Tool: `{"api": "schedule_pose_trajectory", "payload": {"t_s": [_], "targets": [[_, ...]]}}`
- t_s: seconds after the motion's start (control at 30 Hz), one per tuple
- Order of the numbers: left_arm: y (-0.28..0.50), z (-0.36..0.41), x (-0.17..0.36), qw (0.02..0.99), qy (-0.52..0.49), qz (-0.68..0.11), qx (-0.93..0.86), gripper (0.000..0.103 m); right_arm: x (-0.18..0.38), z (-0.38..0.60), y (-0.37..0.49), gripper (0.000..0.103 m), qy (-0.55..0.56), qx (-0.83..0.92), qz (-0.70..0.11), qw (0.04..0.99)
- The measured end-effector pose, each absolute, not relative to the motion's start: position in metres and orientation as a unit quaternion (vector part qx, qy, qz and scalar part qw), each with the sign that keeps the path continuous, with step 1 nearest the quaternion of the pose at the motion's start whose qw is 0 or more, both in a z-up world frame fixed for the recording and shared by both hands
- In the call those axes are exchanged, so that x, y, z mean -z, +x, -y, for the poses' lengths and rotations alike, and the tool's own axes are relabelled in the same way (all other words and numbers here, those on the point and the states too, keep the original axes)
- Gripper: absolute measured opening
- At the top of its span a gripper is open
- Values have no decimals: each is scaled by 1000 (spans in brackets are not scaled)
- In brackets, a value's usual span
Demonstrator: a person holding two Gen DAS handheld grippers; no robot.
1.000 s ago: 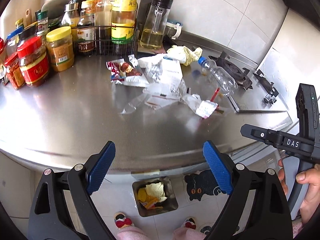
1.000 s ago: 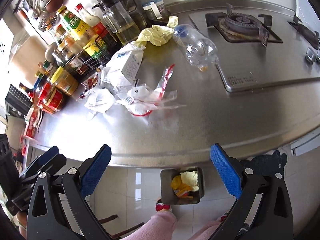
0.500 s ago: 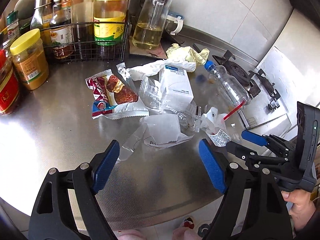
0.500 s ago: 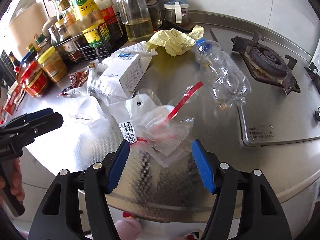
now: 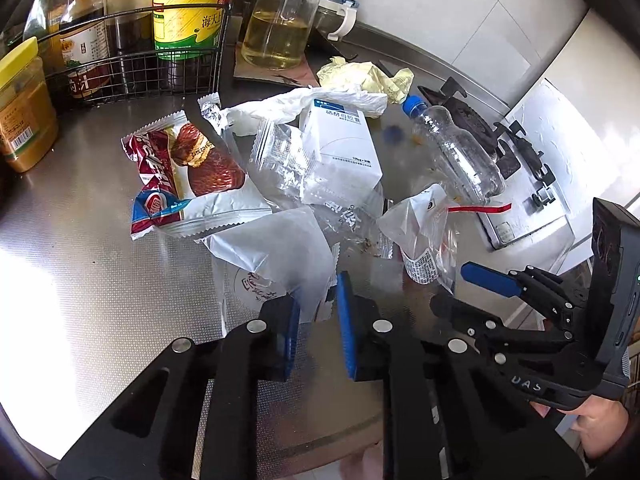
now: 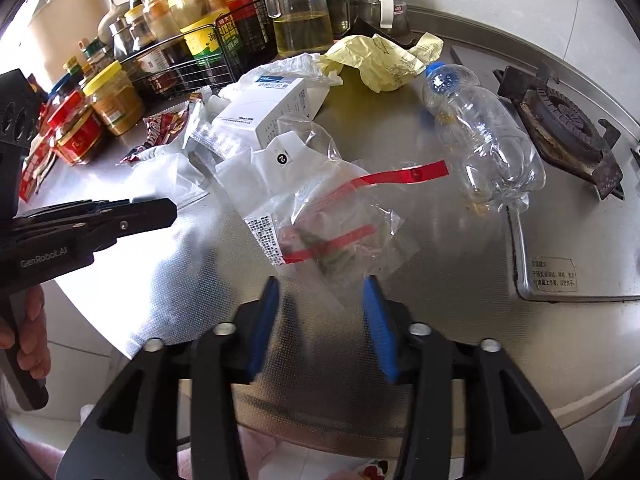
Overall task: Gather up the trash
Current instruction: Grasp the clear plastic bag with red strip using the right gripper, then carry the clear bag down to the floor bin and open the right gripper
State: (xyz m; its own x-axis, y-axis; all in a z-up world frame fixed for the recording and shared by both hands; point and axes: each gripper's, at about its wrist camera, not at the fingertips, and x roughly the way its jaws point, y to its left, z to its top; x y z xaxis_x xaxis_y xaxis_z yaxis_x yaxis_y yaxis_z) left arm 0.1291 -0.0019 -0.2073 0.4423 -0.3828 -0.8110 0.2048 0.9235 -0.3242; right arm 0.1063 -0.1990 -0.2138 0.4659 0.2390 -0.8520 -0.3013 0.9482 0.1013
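Both grippers have been carried from beyond the counter's edge in over the steel counter (image 5: 100, 280), close to the heap of litter. The jaws of the left gripper (image 5: 318, 320) have just been closing and are now nearly together, with the near corner of a white plastic bag (image 5: 276, 256) caught between the blue pads. The right gripper's jaws have also been closing, but a clear gap is kept between them.

At the far left of the left wrist view, a yellow-lidded jar (image 5: 24, 116) and a wire rack of bottles (image 5: 132, 68) are seen. Next to these, a red snack wrapper (image 5: 176, 176) is lying flat, touching the white plastic bag. A white carton (image 5: 340, 148) is set in the middle of the heap, with crumpled yellow paper (image 5: 368, 76) behind it. Further right, an empty plastic bottle (image 5: 456, 148) is laid on its side beside the gas burner (image 5: 472, 116).

In the right wrist view, the right gripper (image 6: 320, 320) is held half open, and the edge of a clear zip bag with a red strip (image 6: 332, 216) is reached in between its pads. Whether that bag is touched by the pads cannot be told.
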Motion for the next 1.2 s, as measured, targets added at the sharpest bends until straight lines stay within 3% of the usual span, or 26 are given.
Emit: {"api": "schedule_pose_trajectory", "payload": {"t_s": [0.1,0.13,0.3,0.37,0.43,0.73,1.2], "targets": [[126,1,207,846,-89,-496,172,5,219,195,109,60,-49,-153,-499,852],[126,1,207,847,-90,-495,172,5,221,193,111,51,-52,-154,-503,849],[120,0,203,850,-89,-488,175,3,223,183,115,31,-80,-153,-490,855],[119,-1,201,852,-90,-486,173,3,223,180,118,9,-81,-154,-489,855],[118,-3,200,854,-95,-483,170,3,224,179,120,3,-79,-157,-487,856],[102,-5,183,867,-98,-459,166,1,202,192,99,2,-25,-182,-480,858],[17,19,168,875,-87,-445,169,0,167,219,-5,2,17,-227,-469,853]]}}
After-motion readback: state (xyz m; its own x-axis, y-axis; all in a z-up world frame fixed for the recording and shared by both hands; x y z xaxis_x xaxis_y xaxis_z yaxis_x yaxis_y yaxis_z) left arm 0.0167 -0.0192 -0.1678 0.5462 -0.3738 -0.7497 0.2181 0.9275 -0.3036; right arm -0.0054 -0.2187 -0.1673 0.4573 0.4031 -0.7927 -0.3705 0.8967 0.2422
